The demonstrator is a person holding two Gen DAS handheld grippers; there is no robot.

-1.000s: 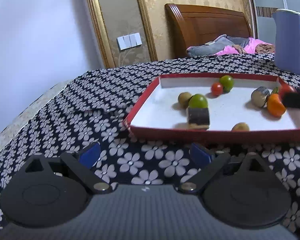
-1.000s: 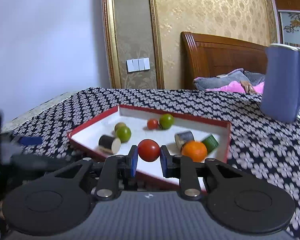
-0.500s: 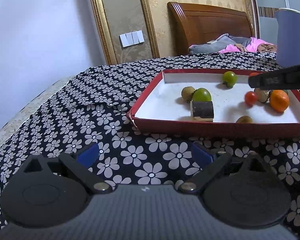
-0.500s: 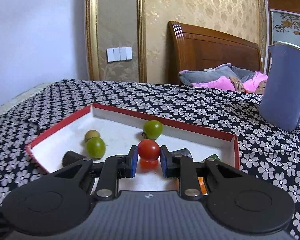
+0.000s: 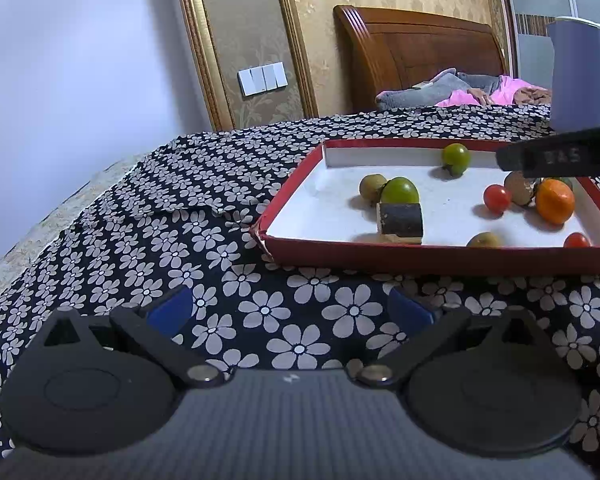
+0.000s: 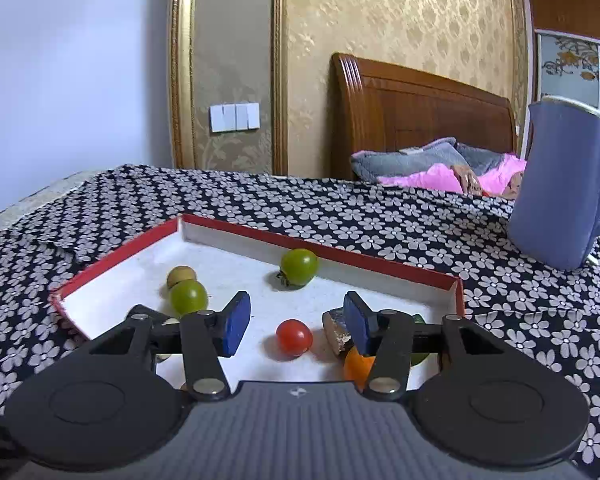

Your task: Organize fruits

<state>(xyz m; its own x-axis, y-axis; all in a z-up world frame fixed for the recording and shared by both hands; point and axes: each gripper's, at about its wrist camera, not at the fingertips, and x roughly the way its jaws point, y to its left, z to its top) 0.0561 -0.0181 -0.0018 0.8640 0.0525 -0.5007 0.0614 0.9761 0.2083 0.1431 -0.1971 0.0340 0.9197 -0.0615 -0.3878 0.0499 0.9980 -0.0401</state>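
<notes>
A red-rimmed white tray sits on the flowered cloth and holds several fruits. My right gripper is open above the tray, with a red cherry tomato lying on the tray floor between its fingers. An orange, a dark cut piece, green tomatoes and a brown-skinned block lie around it. My left gripper is open and empty over the cloth in front of the tray. The right gripper's finger shows in the left wrist view.
A blue jug stands on the cloth to the right behind the tray. A wooden headboard with pink and grey bedding stands behind the table. The table edge runs along the left.
My right gripper opened and let go of the red cherry tomato, which now rests on the tray floor. The left gripper drew back slightly from the tray.
</notes>
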